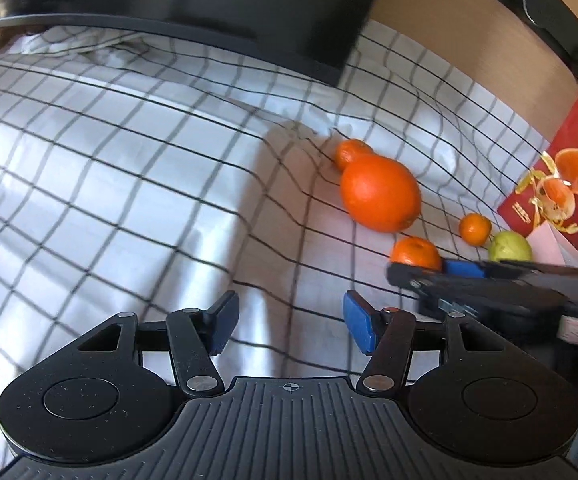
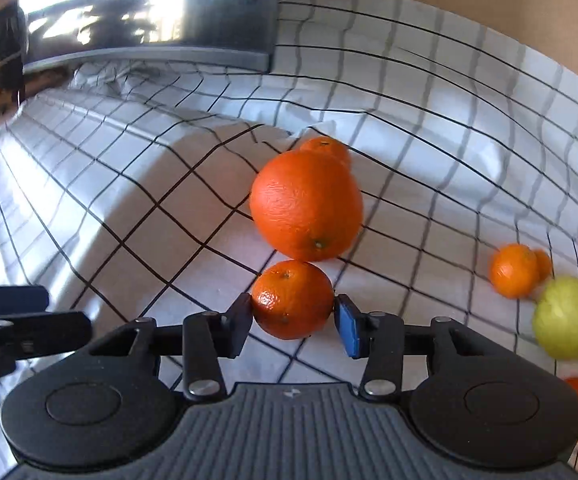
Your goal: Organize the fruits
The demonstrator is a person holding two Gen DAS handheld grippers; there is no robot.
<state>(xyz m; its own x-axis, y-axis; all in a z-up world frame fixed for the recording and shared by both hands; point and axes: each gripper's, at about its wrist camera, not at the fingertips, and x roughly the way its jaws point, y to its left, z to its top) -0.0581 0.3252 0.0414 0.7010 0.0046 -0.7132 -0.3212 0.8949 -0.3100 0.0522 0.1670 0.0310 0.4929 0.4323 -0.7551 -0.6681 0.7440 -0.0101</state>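
Two grippers work over a desk [image 1: 109, 160] covered in a white cloth with black grid lines, and fruit lies scattered toward its right side. The right gripper [image 2: 293, 320] has its jaws set on either side of a small mandarin [image 2: 292, 300], both pads touching its skin, so it grips that fruit; whether the fruit has left the cloth I cannot tell. The left gripper [image 1: 289, 320] hangs over bare cloth with jaws wide apart and nothing between them.

The step in hand looks like the pick of this mandarin. Just behind it, touching or nearly so, sits a large orange [image 2: 307, 204], with another small mandarin [image 2: 327, 146] tucked behind that. Farther right lie a further mandarin [image 2: 515, 270] and a green fruit [image 2: 569, 318], close together, near a red printed box [image 1: 561, 168] at the desk's right edge.

The next move probably calls for a straight lift before any sideways travel, since dragging forward would nudge the large orange and set it rolling. No bowl or tray shows in either view, so the destination is unclear.

Open room lies to the left, a broad stretch of empty cloth. A dark monitor [image 1: 273, 12] stands at the back, and the cloth is rumpled near its foot.
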